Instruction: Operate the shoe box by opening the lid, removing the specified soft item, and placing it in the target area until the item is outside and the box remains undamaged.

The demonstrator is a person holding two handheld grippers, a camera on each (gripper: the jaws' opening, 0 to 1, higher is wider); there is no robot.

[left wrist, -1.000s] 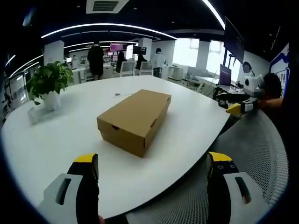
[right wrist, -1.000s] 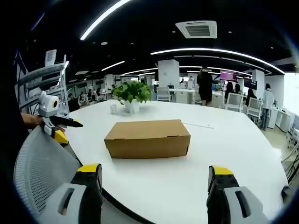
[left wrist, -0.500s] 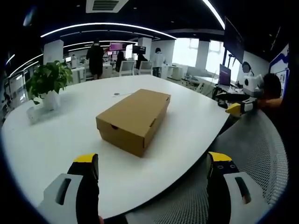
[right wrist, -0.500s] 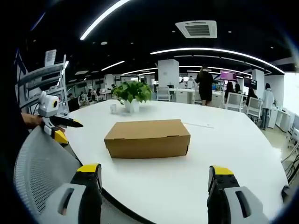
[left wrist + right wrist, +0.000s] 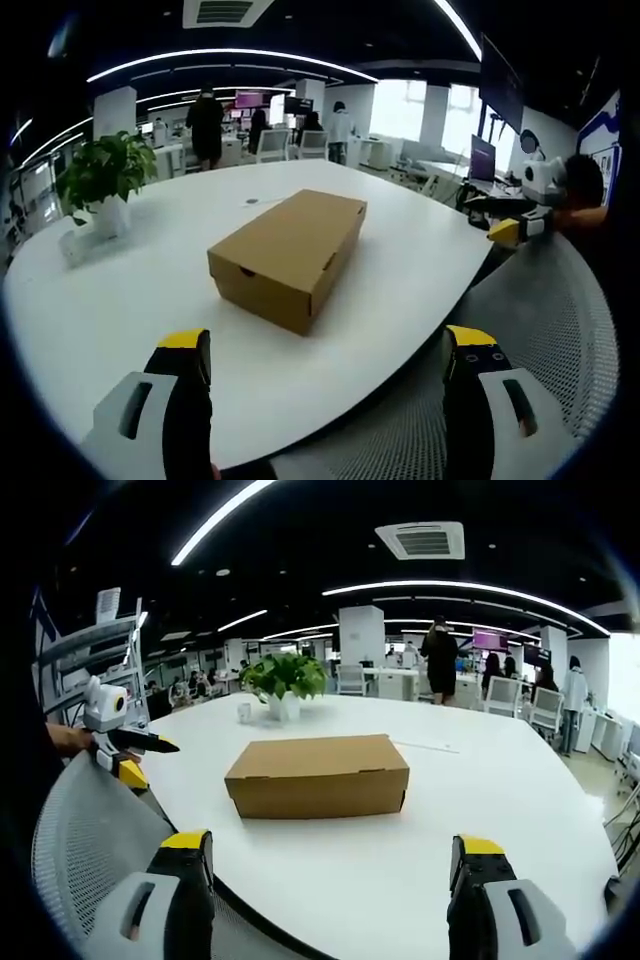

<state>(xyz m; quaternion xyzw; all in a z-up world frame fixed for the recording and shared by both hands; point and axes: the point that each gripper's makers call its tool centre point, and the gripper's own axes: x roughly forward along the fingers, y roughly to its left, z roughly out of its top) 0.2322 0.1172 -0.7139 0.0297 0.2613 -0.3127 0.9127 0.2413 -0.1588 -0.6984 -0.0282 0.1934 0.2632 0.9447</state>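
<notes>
Both grippers (image 5: 327, 385) (image 5: 330, 875) spread, empty; closed brown cardboard shoe box (image 5: 288, 257) mid-desk looks light, crushable—you lift its lid edge gently.

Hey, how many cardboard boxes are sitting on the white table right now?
1. A single closed cardboard box lies near the middle of the white table, right of the potted plant in the left gripper view.

The left gripper (image 5: 327, 395) and right gripper (image 5: 333, 880) each have black, yellow-tipped jaws on grey plastic mounts.
</notes>
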